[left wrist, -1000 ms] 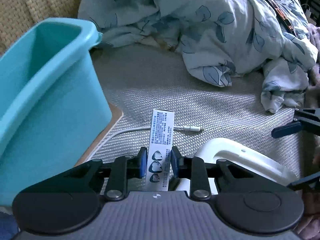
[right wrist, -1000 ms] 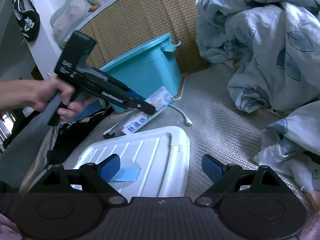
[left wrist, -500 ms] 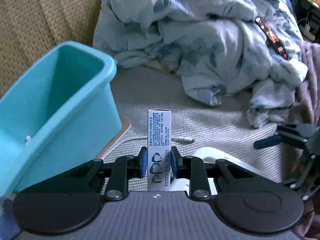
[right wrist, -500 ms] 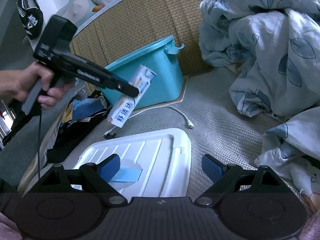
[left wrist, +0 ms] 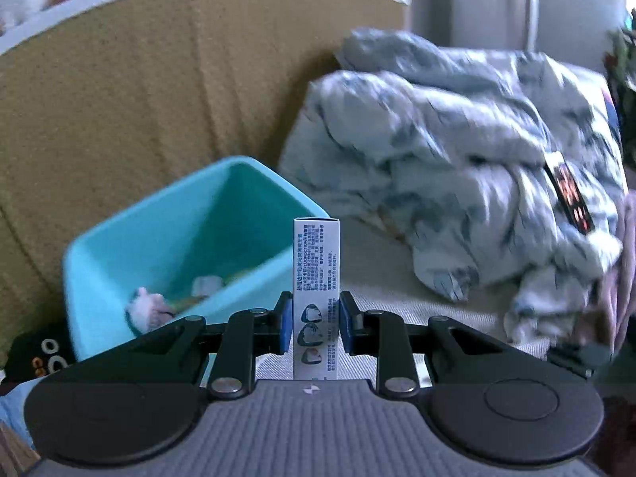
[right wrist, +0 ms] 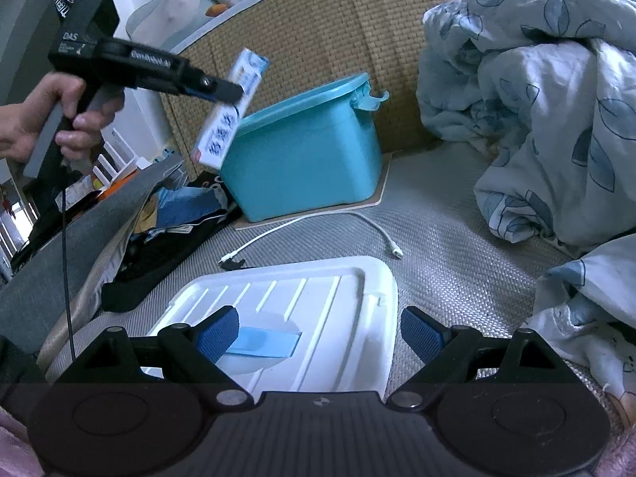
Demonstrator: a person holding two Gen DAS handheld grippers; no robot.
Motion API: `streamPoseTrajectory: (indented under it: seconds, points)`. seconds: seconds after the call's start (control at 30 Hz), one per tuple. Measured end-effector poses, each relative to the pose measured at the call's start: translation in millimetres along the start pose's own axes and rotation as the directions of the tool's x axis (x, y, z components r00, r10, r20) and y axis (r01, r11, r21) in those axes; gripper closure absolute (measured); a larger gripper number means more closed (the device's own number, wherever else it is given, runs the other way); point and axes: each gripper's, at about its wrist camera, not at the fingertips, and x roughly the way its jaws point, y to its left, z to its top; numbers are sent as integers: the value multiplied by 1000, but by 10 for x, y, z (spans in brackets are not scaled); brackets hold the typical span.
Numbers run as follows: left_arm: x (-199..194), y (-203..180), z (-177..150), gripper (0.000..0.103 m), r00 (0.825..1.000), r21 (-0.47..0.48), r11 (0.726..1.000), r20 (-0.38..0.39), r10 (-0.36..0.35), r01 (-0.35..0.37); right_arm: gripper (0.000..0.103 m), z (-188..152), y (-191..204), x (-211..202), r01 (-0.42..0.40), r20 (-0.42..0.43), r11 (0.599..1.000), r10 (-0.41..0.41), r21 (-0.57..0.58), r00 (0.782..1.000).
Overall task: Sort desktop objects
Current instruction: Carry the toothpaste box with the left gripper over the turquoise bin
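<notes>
My left gripper (left wrist: 314, 328) is shut on a long white toothpaste box (left wrist: 316, 274), its blue pads pressing both sides. In the right wrist view that left gripper (right wrist: 228, 93) holds the box (right wrist: 228, 115) in the air, up and to the left of the teal bin (right wrist: 306, 151). The bin (left wrist: 179, 246) is open at the top, and a few small items lie on its floor. My right gripper (right wrist: 318, 336) stands open with nothing between its fingers, low over a white plastic lid (right wrist: 294, 306) on the woven mat.
A white cable (right wrist: 318, 226) lies on the mat between the bin and the lid. A rumpled leaf-print quilt (right wrist: 536, 119) fills the right. Dark clothes and papers (right wrist: 167, 230) pile at the left. A woven headboard (right wrist: 318, 31) stands behind the bin.
The left gripper has lifted the toothpaste box off the mat, up and toward the teal bin, whose inside now shows. The right gripper has stayed put.
</notes>
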Motion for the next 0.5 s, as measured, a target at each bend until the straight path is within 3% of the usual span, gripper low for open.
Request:
streamPoseTrajectory:
  seconds: [0.5]
  points:
    - [-58, 504, 289, 76, 988, -233, 970, 125, 95, -64, 11, -11, -13, 14, -4, -11, 1000, 4, 2, 1000]
